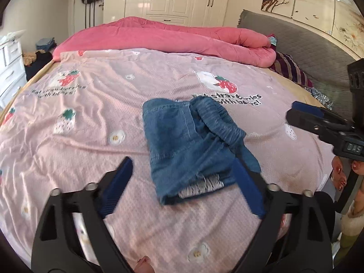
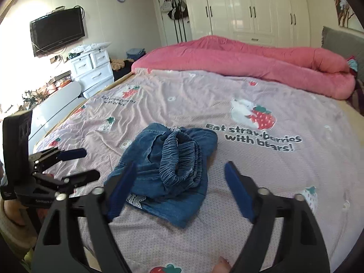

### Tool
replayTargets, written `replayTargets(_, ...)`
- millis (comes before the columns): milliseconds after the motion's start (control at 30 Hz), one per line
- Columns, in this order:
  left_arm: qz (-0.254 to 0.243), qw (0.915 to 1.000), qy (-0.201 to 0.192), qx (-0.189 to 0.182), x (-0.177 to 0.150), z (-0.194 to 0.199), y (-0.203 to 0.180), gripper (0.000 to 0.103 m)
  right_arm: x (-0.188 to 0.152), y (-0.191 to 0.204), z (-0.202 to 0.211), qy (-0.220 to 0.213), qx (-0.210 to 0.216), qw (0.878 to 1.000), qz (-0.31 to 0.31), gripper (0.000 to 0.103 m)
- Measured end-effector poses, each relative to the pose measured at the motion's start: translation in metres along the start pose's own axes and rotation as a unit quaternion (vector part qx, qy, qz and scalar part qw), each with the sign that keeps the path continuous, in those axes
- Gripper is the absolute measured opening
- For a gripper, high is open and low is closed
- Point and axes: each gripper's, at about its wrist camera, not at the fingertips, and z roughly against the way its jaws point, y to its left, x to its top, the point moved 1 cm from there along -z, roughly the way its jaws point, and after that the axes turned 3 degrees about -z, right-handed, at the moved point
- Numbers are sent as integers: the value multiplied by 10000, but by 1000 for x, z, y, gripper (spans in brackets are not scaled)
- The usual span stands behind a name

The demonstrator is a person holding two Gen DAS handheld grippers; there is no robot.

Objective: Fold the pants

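Observation:
Small blue denim pants (image 1: 182, 141) (image 2: 168, 159) lie folded in a compact bundle on the pink strawberry-print sheet (image 1: 91, 118) (image 2: 250, 159). Their gathered elastic waistband is on top and a strip of white lace shows at the near edge. In the left wrist view my left gripper (image 1: 182, 161) stands open just in front of the bundle, its blue pads apart and touching nothing. My right gripper (image 2: 180, 166) is also open, hovering before the waistband with nothing gripped. Each gripper shows in the other's view: the right one (image 1: 304, 111) at the right edge, the left one (image 2: 84, 163) at the left.
A rolled pink quilt (image 1: 159, 36) (image 2: 250, 56) lies along the far side of the bed. A grey headboard (image 1: 307, 45) and striped pillow (image 1: 289, 68) are at the right. White drawers (image 2: 91, 68), a wall TV (image 2: 56, 31) and wardrobes (image 2: 250, 4) stand beyond the bed.

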Motion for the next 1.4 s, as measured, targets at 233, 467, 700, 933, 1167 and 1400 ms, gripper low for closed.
replayTargets(233, 63, 9998, 96, 168, -36, 7, -11, 93, -38, 8, 13, -28, -338, 9994, -49, 98)
replayTargets(467, 208, 9989, 406, 139, -68, 4, -16, 93, -73, 10, 11, 154, -644, 9978, -99, 98)
replayTargets(700, 324, 9982, 460, 194, -84, 5, -16, 93, -97, 14, 11, 129, -776, 9968, -166, 98)
replayTargets(933, 400, 9979, 434, 249, -94, 6, -17, 93, -106, 17, 7, 238, -812, 9964, -49, 98)
replayTargets(1167, 367, 9982, 402, 260, -96, 6, -19, 93, -109, 20, 3, 290, -771, 9966, 2, 98)
replayTargets(1400, 358, 9983, 366, 290, -95, 8, -20, 93, -110, 18, 2, 325, -743, 9967, -97, 98)
